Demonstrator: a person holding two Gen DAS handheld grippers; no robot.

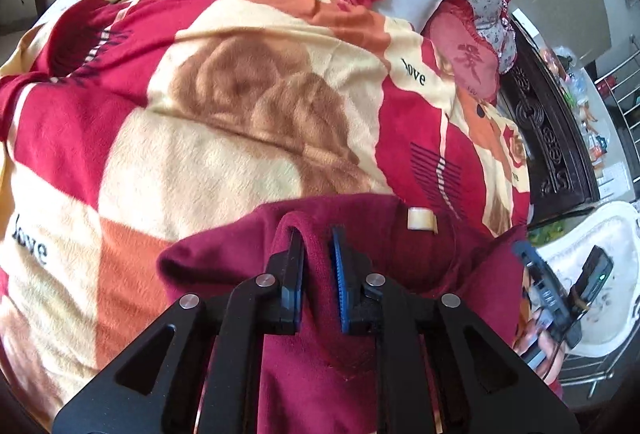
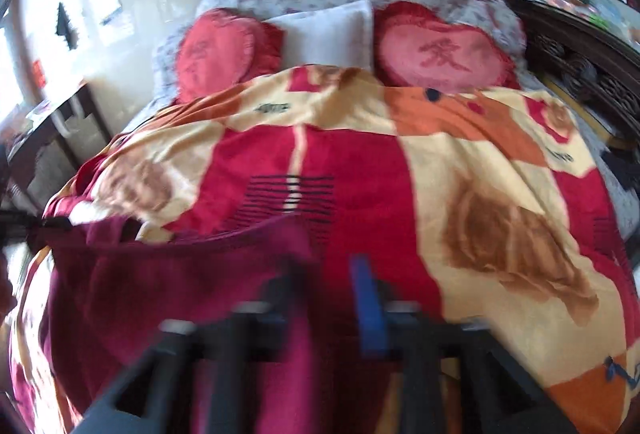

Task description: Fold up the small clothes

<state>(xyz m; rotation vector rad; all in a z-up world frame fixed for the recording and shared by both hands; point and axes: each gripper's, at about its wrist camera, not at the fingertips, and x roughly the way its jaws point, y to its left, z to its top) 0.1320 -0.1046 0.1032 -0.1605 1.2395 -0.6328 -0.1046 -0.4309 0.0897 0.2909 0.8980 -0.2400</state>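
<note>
Two grippers, left (image 1: 316, 246) and right (image 2: 332, 274), are clamped on a maroon garment (image 1: 360, 262) above a blanket (image 1: 200, 122); laying flat is judged next.

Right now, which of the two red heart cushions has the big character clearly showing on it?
The right-hand heart cushion, beside the white pillow. The left heart cushion is turned partly away, its marking faint.
</note>
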